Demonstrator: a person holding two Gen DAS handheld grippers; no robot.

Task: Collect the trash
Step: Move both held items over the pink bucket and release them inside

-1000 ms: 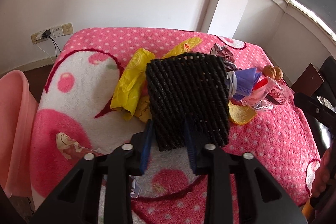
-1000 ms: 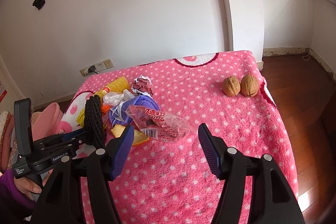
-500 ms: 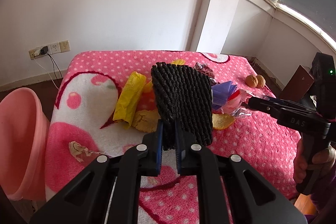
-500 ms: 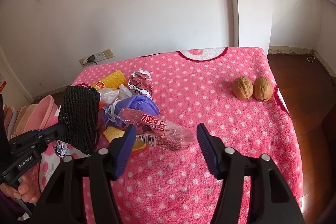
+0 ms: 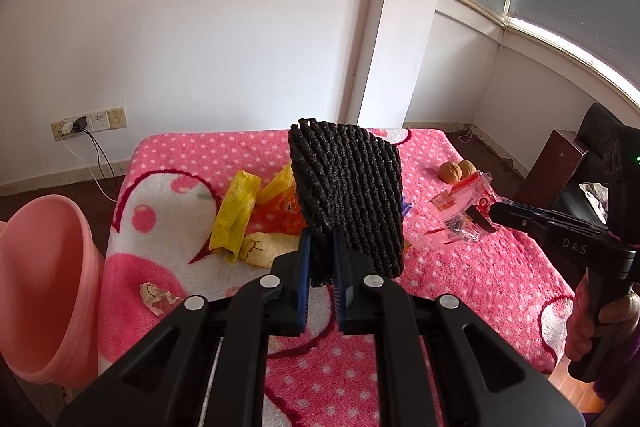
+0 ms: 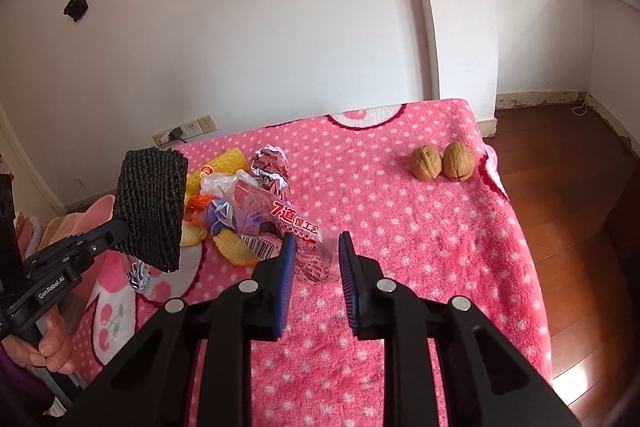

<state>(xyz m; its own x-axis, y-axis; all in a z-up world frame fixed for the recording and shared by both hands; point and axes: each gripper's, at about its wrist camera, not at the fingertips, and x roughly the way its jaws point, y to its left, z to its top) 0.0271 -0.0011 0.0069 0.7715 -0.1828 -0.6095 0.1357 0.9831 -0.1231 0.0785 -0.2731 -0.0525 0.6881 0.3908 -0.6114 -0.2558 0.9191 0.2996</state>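
Left gripper (image 5: 320, 259): we have it clamped on the lower edge of the black mesh pad (image 5: 348, 195); a second ago the blue fingers stood apart around it, now they pinch it.
Black mesh pad: we have lifted it off the pile, and it hangs in the centre of the left view, clear of the pink blanket (image 5: 480, 287).
Right gripper (image 6: 316, 263): we are closing its jaws on the clear snack wrapper (image 6: 280, 223), whose tail lies between the fingers; whether the pads press yet we cannot tell. They stood much wider a second ago.
Snack wrapper: low centre of the right view, at the pile's near edge.
Meaning: one piece is secured and a second nearly caught.
Pink bin (image 5: 44, 279): lower left of the left view, beside the bed, likely where both go.
Left behind: yellow bag (image 5: 236, 211), walnuts (image 6: 442, 161).
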